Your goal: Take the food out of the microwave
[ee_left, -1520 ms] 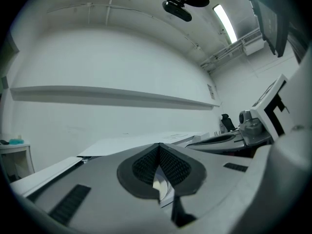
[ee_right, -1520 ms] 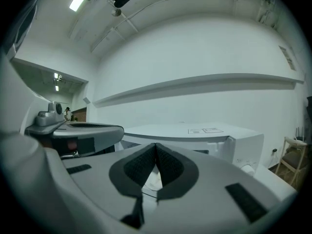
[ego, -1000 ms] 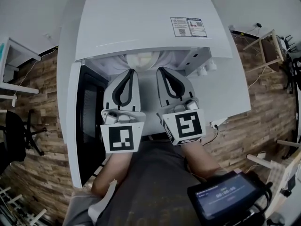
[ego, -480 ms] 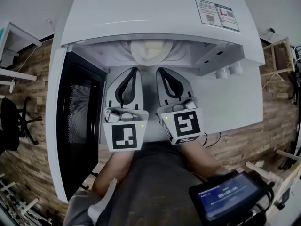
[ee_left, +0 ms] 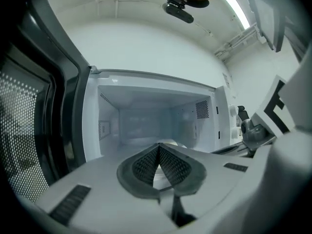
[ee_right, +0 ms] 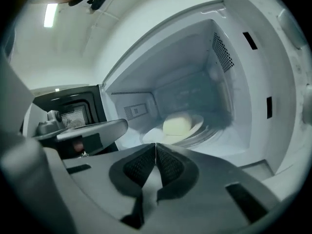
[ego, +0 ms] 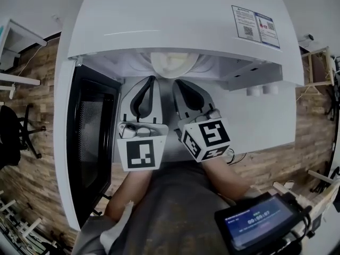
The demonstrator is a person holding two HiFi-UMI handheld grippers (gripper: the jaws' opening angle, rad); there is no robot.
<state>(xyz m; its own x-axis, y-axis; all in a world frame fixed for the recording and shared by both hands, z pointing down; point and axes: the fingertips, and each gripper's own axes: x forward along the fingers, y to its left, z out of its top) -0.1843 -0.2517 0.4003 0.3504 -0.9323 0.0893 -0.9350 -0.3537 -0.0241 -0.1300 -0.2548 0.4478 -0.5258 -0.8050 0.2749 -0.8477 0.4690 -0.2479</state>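
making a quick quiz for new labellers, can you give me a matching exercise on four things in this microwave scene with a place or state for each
Column one:
1 microwave door
2 food
3 right gripper
4 sticker

Column two:
a on top of the microwave
b jaws together, nothing between them
c swung open at the left
d on a plate inside the cavity

Pairs: 1-c, 2-d, 3-b, 4-a

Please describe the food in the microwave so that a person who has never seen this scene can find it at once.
Find the white microwave, its dark door swung open at the left. Inside lies a white plate, and on it sits the food: one rounded lump whose pale yellow stands out against the white around it.
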